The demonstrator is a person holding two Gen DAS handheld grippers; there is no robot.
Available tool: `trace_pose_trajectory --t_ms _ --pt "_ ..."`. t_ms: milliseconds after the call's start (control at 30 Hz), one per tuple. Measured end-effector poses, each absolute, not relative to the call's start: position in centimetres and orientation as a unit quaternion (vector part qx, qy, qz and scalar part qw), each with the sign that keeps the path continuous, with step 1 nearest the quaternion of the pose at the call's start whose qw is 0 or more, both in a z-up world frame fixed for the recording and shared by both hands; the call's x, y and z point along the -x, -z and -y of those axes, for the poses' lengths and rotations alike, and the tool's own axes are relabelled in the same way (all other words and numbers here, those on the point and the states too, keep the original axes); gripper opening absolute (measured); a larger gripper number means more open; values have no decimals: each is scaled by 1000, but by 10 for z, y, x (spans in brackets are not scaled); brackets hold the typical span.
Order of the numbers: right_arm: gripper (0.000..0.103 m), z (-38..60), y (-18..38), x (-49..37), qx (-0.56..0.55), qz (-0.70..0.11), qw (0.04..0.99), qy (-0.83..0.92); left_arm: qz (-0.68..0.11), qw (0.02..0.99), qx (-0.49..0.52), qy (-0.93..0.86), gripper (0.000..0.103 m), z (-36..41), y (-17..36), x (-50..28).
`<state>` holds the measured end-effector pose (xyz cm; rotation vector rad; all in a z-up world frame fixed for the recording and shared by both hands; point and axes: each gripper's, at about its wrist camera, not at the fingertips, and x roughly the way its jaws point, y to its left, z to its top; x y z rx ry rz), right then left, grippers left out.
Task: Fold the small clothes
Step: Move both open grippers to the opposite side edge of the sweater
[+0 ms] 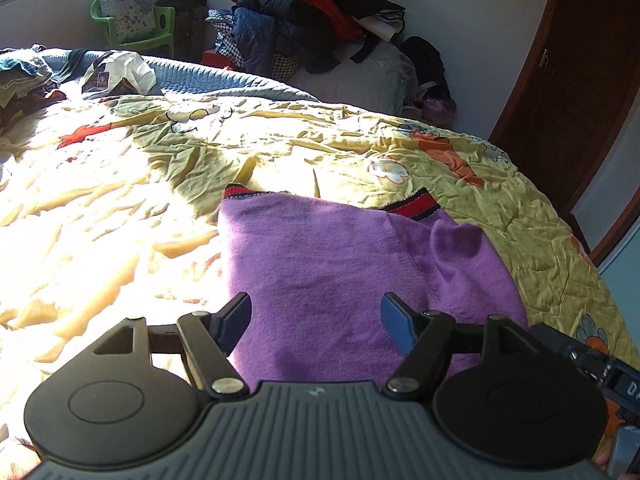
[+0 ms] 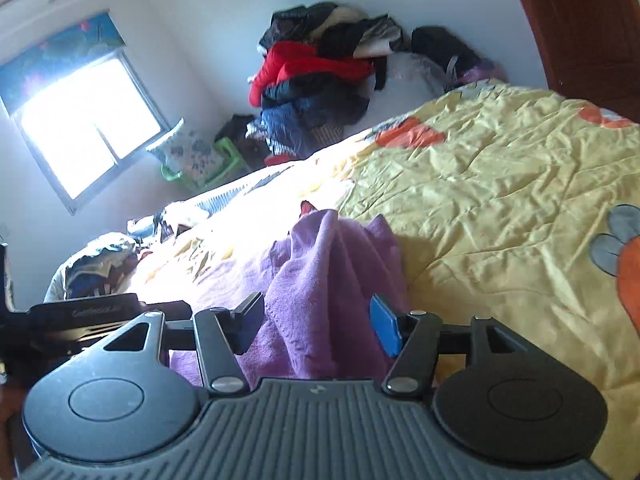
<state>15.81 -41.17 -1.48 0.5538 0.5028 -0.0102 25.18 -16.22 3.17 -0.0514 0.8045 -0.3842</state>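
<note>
A small purple garment (image 1: pixel 320 264) with red striped cuffs (image 1: pixel 416 205) lies on the yellow bedspread (image 1: pixel 280 148). My left gripper (image 1: pixel 316 314) is open just above its near part, with the cloth between and below the fingers. In the right wrist view the same purple garment (image 2: pixel 320 280) is bunched into upright folds. My right gripper (image 2: pixel 318 320) is open around that bunched cloth, with its blue pad (image 2: pixel 386 326) beside the fold. The right gripper's body shows at the lower right of the left wrist view (image 1: pixel 600 364).
A heap of jackets, red and dark (image 1: pixel 304 12), sits beyond the bed's far edge. A green chair with a flowered pillow (image 1: pixel 128 8) stands under the window (image 2: pixel 88 136). More clothes (image 1: pixel 24 72) lie at the bed's far left. A brown door (image 1: pixel 576 80) is at right.
</note>
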Motion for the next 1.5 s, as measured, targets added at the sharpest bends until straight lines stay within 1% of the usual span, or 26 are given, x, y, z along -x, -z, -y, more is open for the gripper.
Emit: trace_pose_trajectory --t_ms 67,133,200,233,267,367,433,467,500,533,567,600,633,700,800,933,1067,1233,1300,1367,1400,1433,1500 --pt "60 413 13 -183 -281 -260 924 -8 -387 904 20 182 71 159 -30 -249" --pt "60 411 11 -203 -269 -278 922 -9 -385 905 20 180 71 157 -30 -248" --pt "49 409 11 -220 -254 -294 922 -11 -384 905 21 184 71 156 -29 -247" --pt "26 409 13 -226 -249 -303 920 -8 -383 905 20 183 71 156 -29 -247" --pt "11 409 16 -231 -243 -316 917 -3 -381 907 18 182 71 157 -29 -246" --pt "10 416 21 -229 -235 -312 920 18 -374 910 9 179 71 155 -28 -243" --pt "10 426 28 -226 -257 -307 916 25 -376 910 6 177 71 153 -25 -242" --pt "13 429 31 -224 -262 -307 914 26 -379 908 4 176 71 152 -24 -242" --pt "20 428 32 -221 -262 -305 915 31 -384 906 6 175 71 151 -22 -243" --pt "32 426 30 -216 -254 -302 918 40 -386 906 9 175 71 150 -22 -243" --pt "52 423 26 -210 -242 -295 923 45 -386 906 11 175 71 149 -21 -242" --pt "61 418 20 -201 -221 -283 932 44 -386 906 12 175 71 148 -21 -241" --pt "69 413 15 -192 -205 -269 940 39 -386 906 11 174 71 148 -21 -241" --pt "68 404 6 -177 -180 -255 950 17 -386 906 9 174 71 148 -21 -240" --pt "68 395 2 -168 -161 -270 949 -2 -386 906 8 172 71 150 -22 -239" --pt "68 395 10 -169 -148 -292 945 9 -390 904 5 173 71 153 -20 -233" --pt "67 404 23 -171 -158 -306 938 48 -392 903 0 175 72 156 -19 -228" --pt "67 421 25 -159 -196 -295 934 47 -389 904 -11 175 72 158 -19 -225" --pt "70 425 26 -158 -204 -300 931 31 -390 904 -7 178 75 157 -19 -225" --pt "82 431 30 -158 -216 -308 927 8 -387 903 3 186 81 153 -18 -223" --pt "85 433 32 -158 -224 -311 924 -4 -383 904 8 189 85 150 -17 -223" --pt "88 436 35 -158 -232 -314 921 -13 -381 904 12 193 87 148 -15 -222" --pt "88 443 41 -159 -254 -322 911 -36 -388 897 30 210 87 140 -10 -222"
